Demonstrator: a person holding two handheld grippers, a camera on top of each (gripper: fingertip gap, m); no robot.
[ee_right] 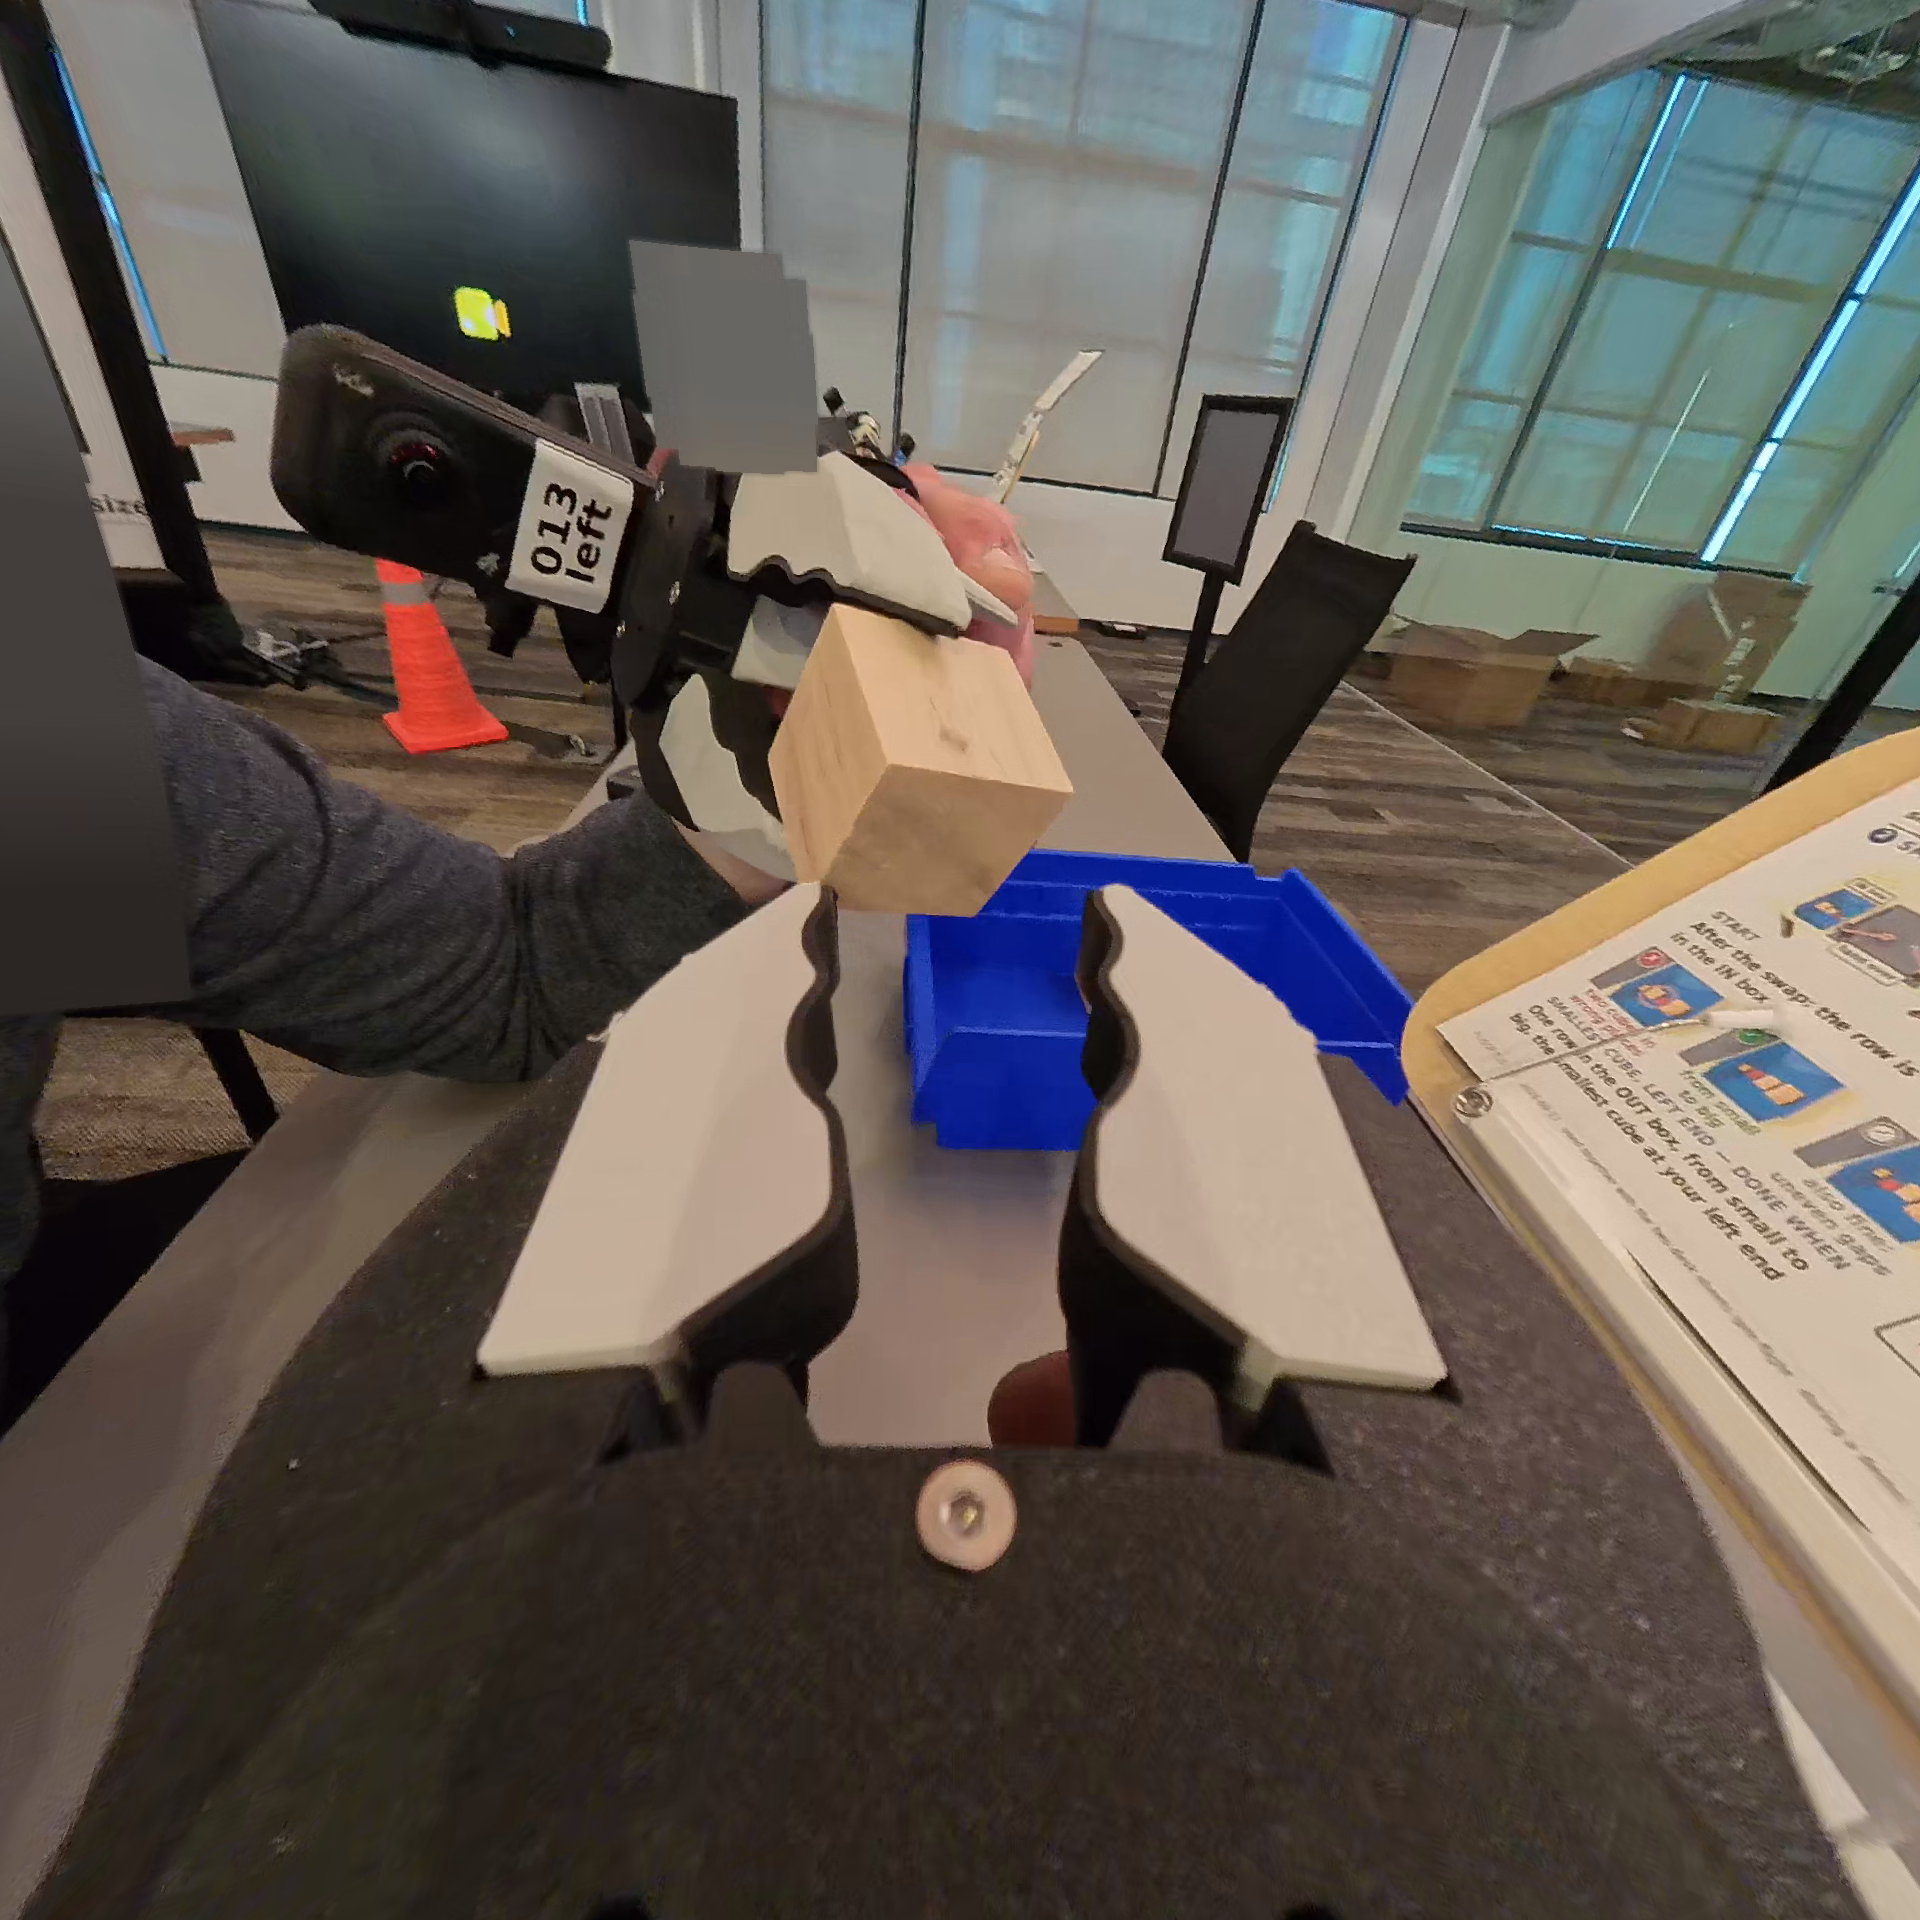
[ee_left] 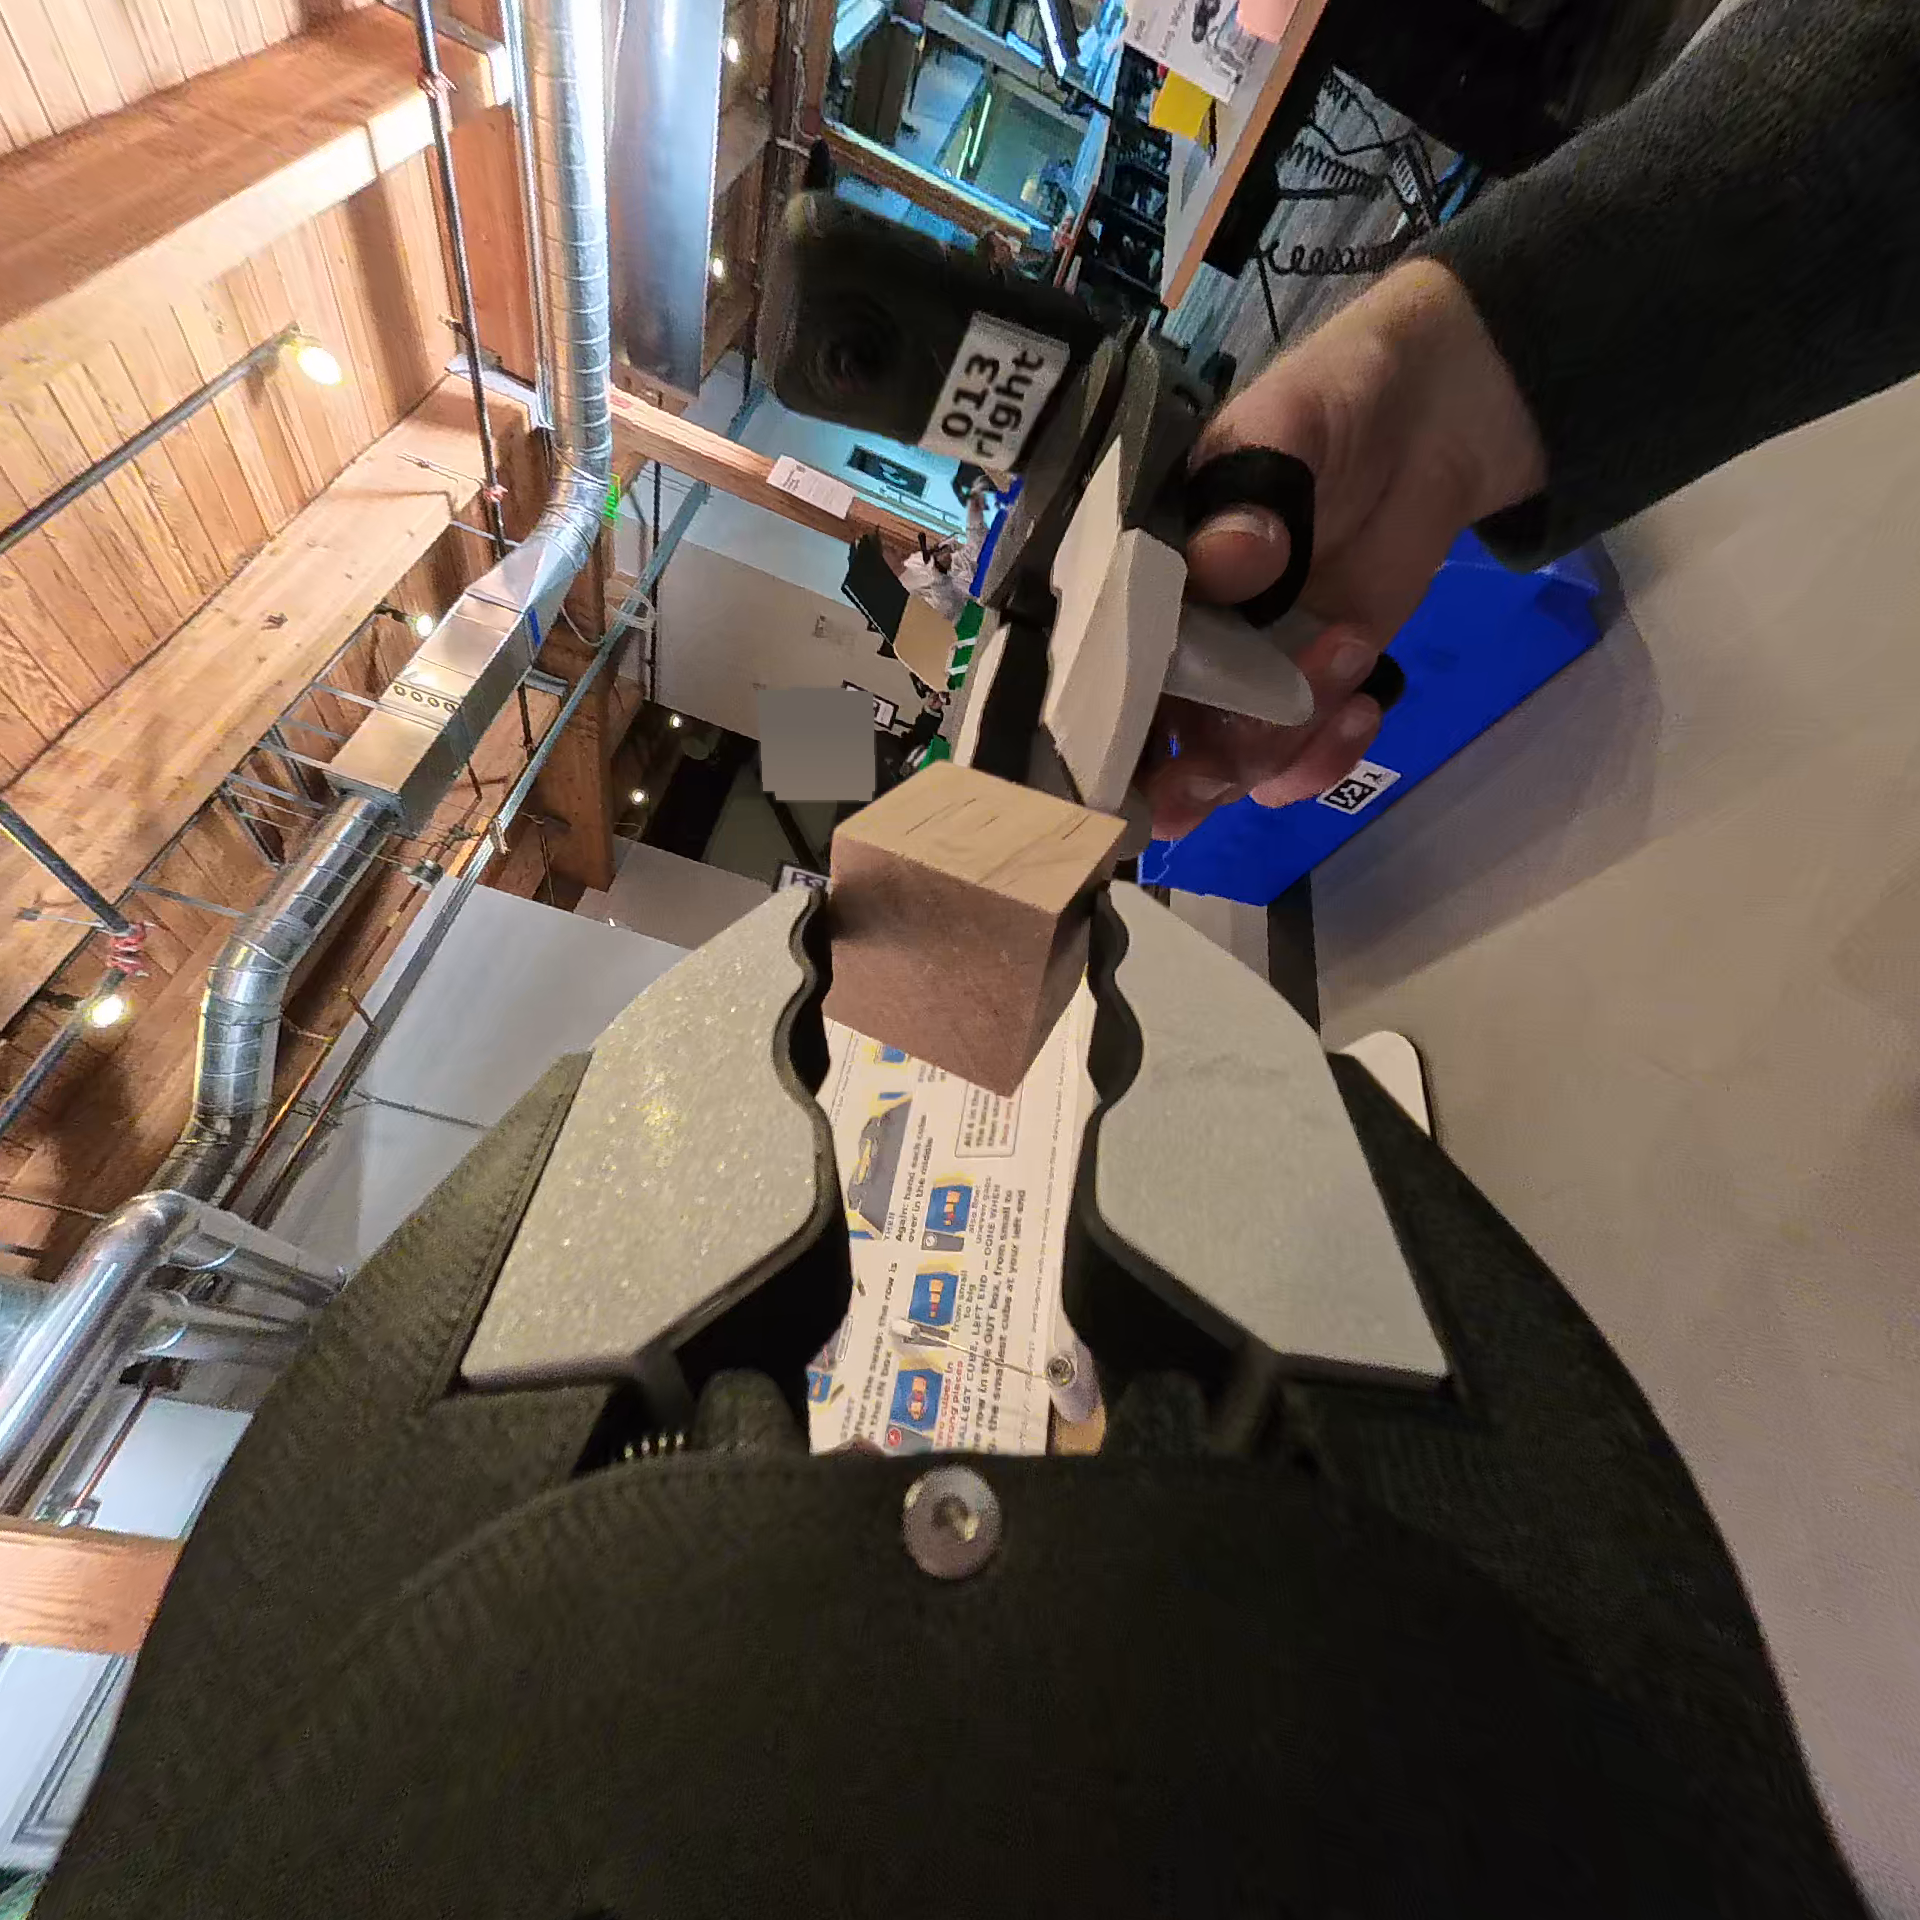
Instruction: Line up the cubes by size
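Note:
My left gripper [ee_left: 956, 906] is shut on a pale wooden cube [ee_left: 961, 935]. Both pads press on its opposite sides and hold it in the air. The cube also shows in the right wrist view [ee_right: 914, 769], tilted, held by the left gripper [ee_right: 805, 665] just beyond my right fingertips. My right gripper [ee_right: 961, 909] is open and holds nothing. The cube sits above and past its tips, not between its pads. In the left wrist view the right gripper [ee_left: 1039, 686] is just behind the cube, held by a hand [ee_left: 1351, 540].
A blue open bin [ee_right: 1340, 977] stands on the grey table [ee_right: 1143, 758] under the cube; it also shows in the left wrist view [ee_left: 1455, 707]. A board with an instruction sheet [ee_right: 1714, 1091] lies at the right. A black chair [ee_right: 1299, 665] stands behind the table. My left and right fingertips are right by each other.

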